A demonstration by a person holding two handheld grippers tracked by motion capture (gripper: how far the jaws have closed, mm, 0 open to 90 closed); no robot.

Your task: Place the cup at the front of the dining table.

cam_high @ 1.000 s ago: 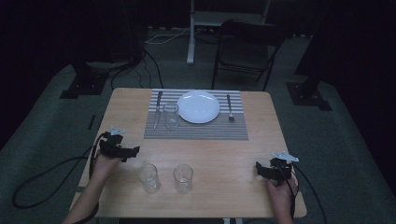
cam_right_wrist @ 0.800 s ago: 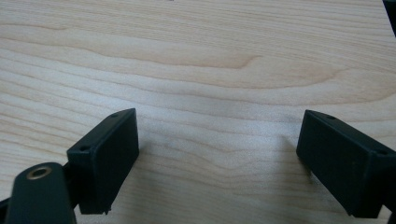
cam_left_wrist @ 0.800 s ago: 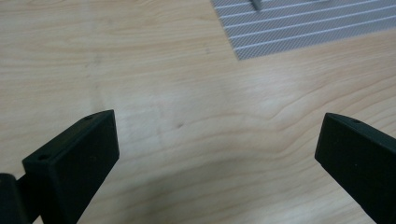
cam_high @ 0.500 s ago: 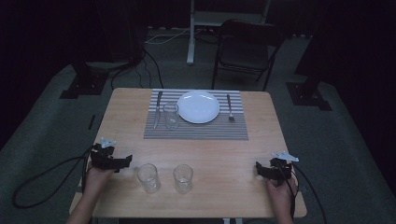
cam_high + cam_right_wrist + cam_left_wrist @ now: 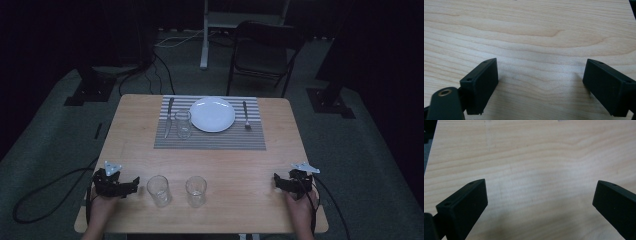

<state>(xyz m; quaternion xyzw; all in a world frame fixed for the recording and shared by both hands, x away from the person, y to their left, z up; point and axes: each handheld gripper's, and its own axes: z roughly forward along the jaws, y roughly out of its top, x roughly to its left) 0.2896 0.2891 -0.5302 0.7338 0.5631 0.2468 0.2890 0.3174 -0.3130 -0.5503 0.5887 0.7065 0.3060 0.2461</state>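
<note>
My left gripper (image 5: pixel 131 183) rests low at the table's near left, held by a hand, its jaws pointing right toward a clear empty glass (image 5: pixel 159 190) a short way off. A second empty glass (image 5: pixel 196 190) stands just right of the first. My right gripper (image 5: pixel 278 182) lies at the near right, jaws pointing left. In the left gripper view the left gripper (image 5: pixel 541 192) is wide open over bare wood. The right gripper view shows the right gripper (image 5: pixel 540 72) open too, nothing between its jaws.
At the far middle of the wooden table (image 5: pixel 240 165) lies a striped placemat (image 5: pixel 210 141) with a white plate (image 5: pixel 212 114), a knife (image 5: pixel 168 115), a fork (image 5: pixel 245 115) and a third glass (image 5: pixel 183 124). A folding chair (image 5: pixel 262 55) stands beyond the table.
My left gripper has moved back toward the table's near edge and now sits level with the two glasses. The right gripper has stayed put.
</note>
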